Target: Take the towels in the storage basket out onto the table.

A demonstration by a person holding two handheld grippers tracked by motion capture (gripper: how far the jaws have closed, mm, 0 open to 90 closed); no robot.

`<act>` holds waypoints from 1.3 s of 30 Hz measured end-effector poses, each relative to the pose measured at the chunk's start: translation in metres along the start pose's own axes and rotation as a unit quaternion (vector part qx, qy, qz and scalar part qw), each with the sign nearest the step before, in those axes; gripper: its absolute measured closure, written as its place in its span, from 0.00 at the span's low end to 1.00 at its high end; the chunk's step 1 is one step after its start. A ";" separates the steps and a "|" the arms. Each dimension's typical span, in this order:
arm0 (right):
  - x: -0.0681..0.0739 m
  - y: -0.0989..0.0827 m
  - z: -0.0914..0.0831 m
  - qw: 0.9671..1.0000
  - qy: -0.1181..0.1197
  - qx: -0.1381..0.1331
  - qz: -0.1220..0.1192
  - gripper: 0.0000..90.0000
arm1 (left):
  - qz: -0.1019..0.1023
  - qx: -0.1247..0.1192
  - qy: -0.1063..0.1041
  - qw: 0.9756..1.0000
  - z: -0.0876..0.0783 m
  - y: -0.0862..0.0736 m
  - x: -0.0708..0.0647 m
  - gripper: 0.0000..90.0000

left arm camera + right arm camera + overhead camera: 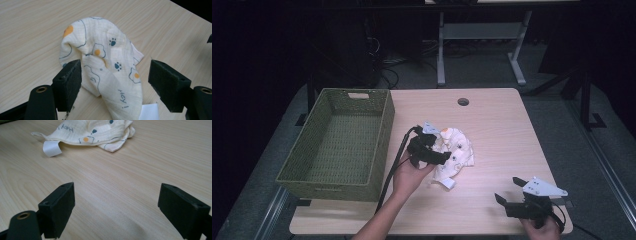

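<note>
A crumpled cream cloth [458, 149] printed with fried eggs and paw marks lies bunched near the middle of the wooden table [497, 130]. My left gripper [442, 149] reaches into its left side. In the left gripper view the cloth [107, 65] rises in a fold between the jaws of that gripper [115, 77], which stand wide apart; the left pad [68, 82] is at the fold's edge and the right pad [167, 82] is well clear of it. My right gripper [508, 189] rests open near the table's front right edge, its jaws [116, 205] over bare wood, with the cloth [95, 132] farther off.
A green woven basket [332, 192] stands on the left part of the table, nothing visible in it. A white label [448, 184] sticks out from the cloth's near side. A round cable hole [463, 102] sits at the back. Dark floor and desk legs lie beyond.
</note>
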State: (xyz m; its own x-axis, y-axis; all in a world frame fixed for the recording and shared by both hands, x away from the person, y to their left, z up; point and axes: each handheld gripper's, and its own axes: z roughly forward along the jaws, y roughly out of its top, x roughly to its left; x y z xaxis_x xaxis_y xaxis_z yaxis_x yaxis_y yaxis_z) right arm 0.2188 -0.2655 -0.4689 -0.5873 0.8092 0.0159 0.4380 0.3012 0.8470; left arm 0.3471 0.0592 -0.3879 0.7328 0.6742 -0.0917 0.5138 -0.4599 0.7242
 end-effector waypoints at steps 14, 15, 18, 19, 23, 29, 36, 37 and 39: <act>0.001 0.000 0.002 1.000 0.001 0.006 -0.003 0.15 | 0.005 -0.004 -0.014 1.000 -0.014 -0.023 -0.002 0.27; 0.001 0.000 0.002 1.000 0.001 0.006 -0.003 0.15 | 0.004 -0.004 -0.015 1.000 -0.014 -0.024 -0.002 0.27; 0.001 0.000 0.001 1.000 0.000 0.004 -0.002 0.15 | 0.008 -0.004 -0.013 1.000 -0.016 -0.028 -0.002 0.27; 0.001 0.000 0.001 1.000 0.000 0.004 -0.003 0.15 | 0.008 -0.002 -0.013 1.000 -0.017 -0.032 -0.003 0.27; 0.002 0.000 0.002 1.000 -0.001 0.006 -0.004 0.15 | 0.009 -0.005 -0.016 1.000 -0.021 -0.041 -0.002 0.27; 0.003 0.000 0.002 1.000 0.000 0.007 -0.005 0.15 | 0.004 -0.004 -0.017 1.000 -0.023 -0.053 -0.002 0.27; 0.003 -0.001 0.003 1.000 -0.001 0.009 -0.007 0.15 | 0.007 -0.007 -0.018 1.000 -0.031 -0.065 -0.003 0.27; 0.003 -0.001 0.003 1.000 -0.001 0.009 -0.007 0.15 | 0.007 -0.007 -0.018 1.000 -0.031 -0.065 -0.003 0.27; 0.004 -0.001 0.003 1.000 -0.001 0.009 -0.007 0.15 | 0.006 -0.011 -0.018 1.000 -0.035 -0.069 -0.003 0.27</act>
State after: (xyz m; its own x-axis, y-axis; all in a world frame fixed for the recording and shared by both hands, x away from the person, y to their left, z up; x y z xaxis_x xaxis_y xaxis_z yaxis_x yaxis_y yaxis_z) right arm 0.2180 -0.2617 -0.4712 -0.5914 0.8063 0.0028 0.4420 0.3213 0.8375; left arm 0.2939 0.1086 -0.4137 0.7544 0.6477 -0.1071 0.4956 -0.4549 0.7399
